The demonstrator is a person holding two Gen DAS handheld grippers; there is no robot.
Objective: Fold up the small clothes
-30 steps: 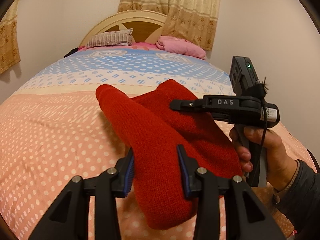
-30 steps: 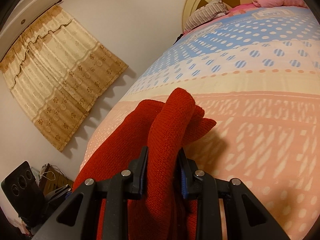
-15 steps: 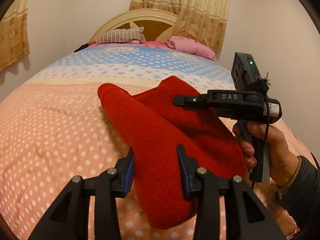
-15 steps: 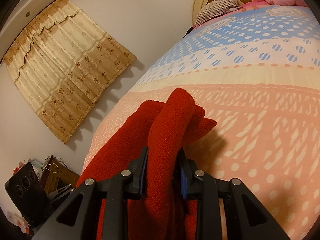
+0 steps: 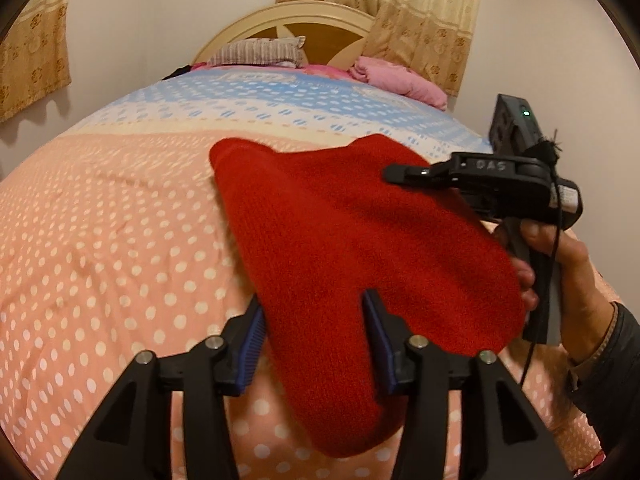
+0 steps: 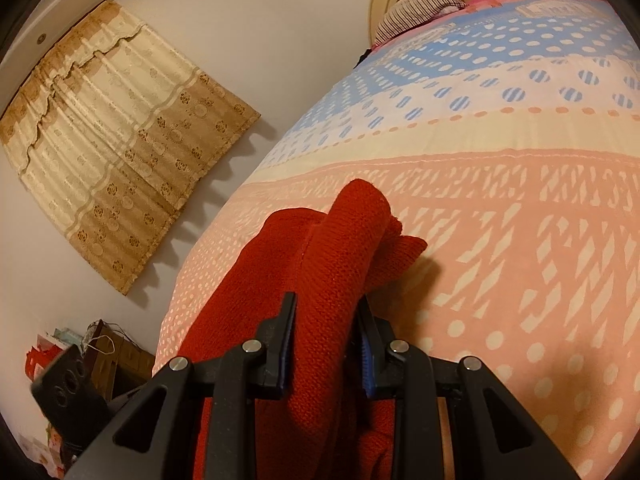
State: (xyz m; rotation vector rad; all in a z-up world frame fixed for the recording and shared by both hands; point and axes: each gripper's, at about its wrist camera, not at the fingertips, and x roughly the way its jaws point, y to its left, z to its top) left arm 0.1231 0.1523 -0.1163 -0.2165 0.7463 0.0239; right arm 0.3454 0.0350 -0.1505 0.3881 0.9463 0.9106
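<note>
Over the peach, white-dotted part of the bedspread [image 5: 120,240], holding a red knit garment [image 5: 340,240] between two tools. Running the garment as a thick folded band from the near edge of the left wrist view up and away toward the middle of the bed, with its lower end hanging past the fingers; not showing clearly whether that end is touching the cover.

Spreading the left gripper [image 5: 312,312]: jaws opening, blue pads standing on either side of the red knit, with a thin gap showing at the left-hand pad and the other pad lying against the wool.

Clamping the right gripper [image 6: 326,308] on a raised fold of the same garment, both pads pressing into the knit, with the fold rising beyond the fingertips and drooping toward the cover.

Gripping that tool's handle with the right hand [image 5: 568,280] at the right side of the left wrist view, a dark sleeve showing at the wrist.

Lying further up the bed, well apart from the garment: a striped pillow [image 5: 256,50] and a pink bundle [image 5: 400,80] against the cream headboard [image 5: 288,20]. Hanging on the wall beside the bed: a beige patterned curtain [image 6: 120,152].
</note>
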